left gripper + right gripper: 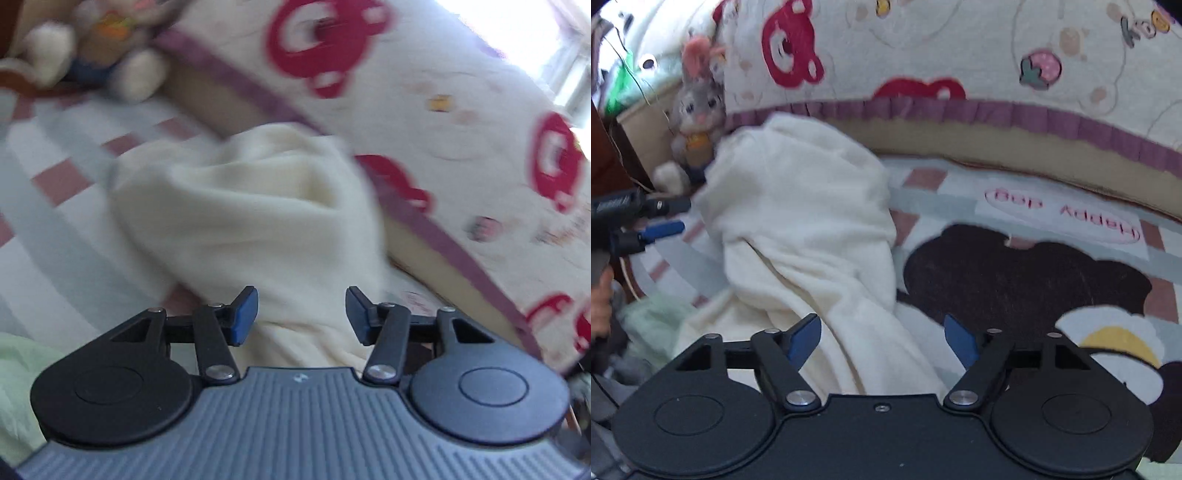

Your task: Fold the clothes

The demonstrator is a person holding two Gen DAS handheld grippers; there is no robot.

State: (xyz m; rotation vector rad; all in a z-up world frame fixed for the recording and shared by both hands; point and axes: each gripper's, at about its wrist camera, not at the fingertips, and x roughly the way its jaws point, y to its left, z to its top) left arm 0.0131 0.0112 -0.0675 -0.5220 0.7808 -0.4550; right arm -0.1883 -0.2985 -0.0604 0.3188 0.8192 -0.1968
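- Left wrist view, blurred: left gripper point(301, 314) at 6 o'clock, jaws apart, nothing pinched; blue pads point(243, 315) clear of the fabric.
- Cream garment point(240, 206) heaped at centre, running from 12 o'clock of the gripper down between the open fingers and under the gripper body.
- Checked bedsheet point(55, 206) with pink and grey squares under the garment, filling 8 to 10 o'clock.
- Pale green cloth point(18, 373) at 8 o'clock, beside the gripper body.
- Padded bumper point(443, 122) with red bear shapes and a purple frill from 12 to 4 o'clock, just behind the garment.
- Plush rabbit point(103, 48) at 11 o'clock, badly blurred, against the bumper's end.
- Right wrist view: right gripper point(882, 341) at 6 o'clock, jaws wide apart, nothing clamped.
- Same cream garment point(798, 229) piled from 11 o'clock down to 6 o'clock, a fold trailing between the open fingers; contact with the left pad point(805, 341) cannot be told.
- Left gripper point(674, 218) entering at 9 o'clock, fingers parted, tips just beside the garment's edge; a hand point(600, 299) below it at 8 o'clock.
- Dark brown bear print point(1015, 280) on the sheet at 3 o'clock, beside the garment, with a pink oval label point(1063, 216) at 2 o'clock.
- Plush rabbit point(698, 110) at 10 o'clock, upright, touching the garment's far edge.
- Bumper point(960, 48) across 12 to 2 o'clock.
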